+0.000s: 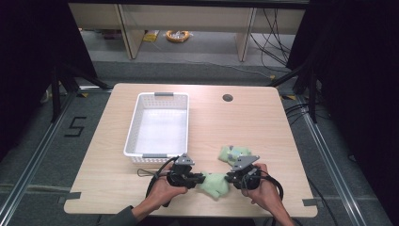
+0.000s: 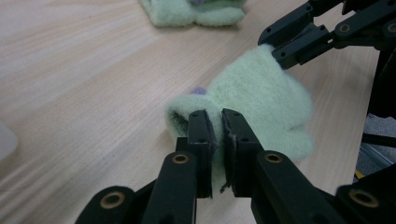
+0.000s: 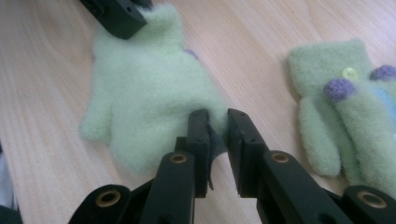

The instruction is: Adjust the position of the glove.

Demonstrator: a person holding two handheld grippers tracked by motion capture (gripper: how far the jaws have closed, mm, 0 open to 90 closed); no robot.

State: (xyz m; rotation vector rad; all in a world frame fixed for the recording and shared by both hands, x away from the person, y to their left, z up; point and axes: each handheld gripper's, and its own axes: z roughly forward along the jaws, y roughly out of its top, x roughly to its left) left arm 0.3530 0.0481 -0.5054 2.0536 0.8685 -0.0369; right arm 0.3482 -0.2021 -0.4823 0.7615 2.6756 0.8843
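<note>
A pale green fleece glove (image 1: 214, 184) lies near the table's front edge, between my two grippers. My left gripper (image 1: 200, 179) (image 2: 219, 119) is shut on the glove's cuff edge (image 2: 187, 109). From the other side, my right gripper (image 1: 229, 178) (image 3: 218, 119) pinches the glove's edge (image 3: 154, 93), with a narrow gap between its jaws. In the left gripper view the right gripper (image 2: 275, 44) meets the far end of the glove. A second green glove (image 1: 233, 153) (image 3: 345, 102) with purple dots and a yellow button lies flat just beyond.
A white plastic basket (image 1: 134, 117) stands at the left middle of the wooden table (image 1: 244, 122). A round cable hole (image 1: 227, 98) is at the back. Dark floor, rails and shelving surround the table.
</note>
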